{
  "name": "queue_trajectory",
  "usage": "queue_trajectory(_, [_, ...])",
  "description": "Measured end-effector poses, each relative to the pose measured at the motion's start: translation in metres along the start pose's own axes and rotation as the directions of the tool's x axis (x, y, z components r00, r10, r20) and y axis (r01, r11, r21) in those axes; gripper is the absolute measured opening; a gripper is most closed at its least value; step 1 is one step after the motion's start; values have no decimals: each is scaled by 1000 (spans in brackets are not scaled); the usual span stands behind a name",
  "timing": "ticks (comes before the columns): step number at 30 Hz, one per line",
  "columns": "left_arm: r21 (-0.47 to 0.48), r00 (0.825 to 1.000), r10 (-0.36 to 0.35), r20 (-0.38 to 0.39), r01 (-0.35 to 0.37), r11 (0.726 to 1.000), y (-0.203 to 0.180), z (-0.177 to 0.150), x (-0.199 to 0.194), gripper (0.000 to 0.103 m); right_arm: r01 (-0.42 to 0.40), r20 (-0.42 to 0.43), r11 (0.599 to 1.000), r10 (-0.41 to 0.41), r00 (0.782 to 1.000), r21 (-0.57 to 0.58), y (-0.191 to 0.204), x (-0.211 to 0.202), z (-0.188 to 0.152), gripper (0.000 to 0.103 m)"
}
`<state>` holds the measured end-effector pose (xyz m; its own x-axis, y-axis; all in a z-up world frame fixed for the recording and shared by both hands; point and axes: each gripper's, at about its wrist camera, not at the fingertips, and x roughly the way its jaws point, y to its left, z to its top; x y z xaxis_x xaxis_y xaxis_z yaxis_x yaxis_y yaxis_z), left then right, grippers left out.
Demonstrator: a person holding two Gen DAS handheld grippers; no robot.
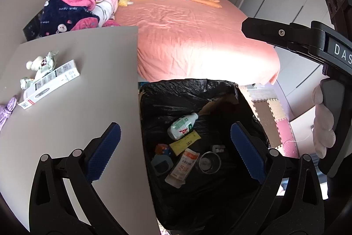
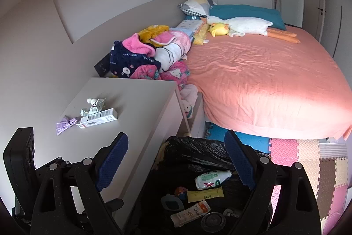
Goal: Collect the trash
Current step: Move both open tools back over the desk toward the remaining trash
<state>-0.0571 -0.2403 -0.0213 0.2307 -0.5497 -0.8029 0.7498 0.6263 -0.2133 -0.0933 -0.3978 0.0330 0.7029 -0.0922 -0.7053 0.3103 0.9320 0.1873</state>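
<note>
My left gripper point(image 1: 176, 151) hangs open over the black-bagged trash bin point(image 1: 189, 91), with nothing between its blue pads point(image 1: 105, 151). In the bin lie a white bottle point(image 1: 182, 124), a yellow wrapper point(image 1: 186, 142), a white pouch point(image 1: 183, 165) and a dark cup point(image 1: 209, 162). My right gripper point(image 2: 176, 163) is also open and empty above the same bin point(image 2: 198, 153). On the nightstand point(image 2: 136, 102) to the left sit a white box point(image 2: 99, 119), crumpled green-white wrappers point(image 2: 93, 106) and a purple wrapper point(image 2: 66, 123), well ahead of both grippers.
A bed with a pink sheet point(image 2: 264, 80) stands behind the bin, with plush toys and a heap of clothes point(image 2: 149, 54) on it. Foam floor mats point(image 2: 308, 158) lie to the right. A gloved hand point(image 1: 323, 124) holds the right device at the right edge.
</note>
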Motion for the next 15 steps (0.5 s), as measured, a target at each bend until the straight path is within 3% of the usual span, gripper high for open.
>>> queue_trajectory(15, [-164,992,124,2,-122,979,68,-31,-30,97,-116,-74,983,106,992,-141,63,44,3,89])
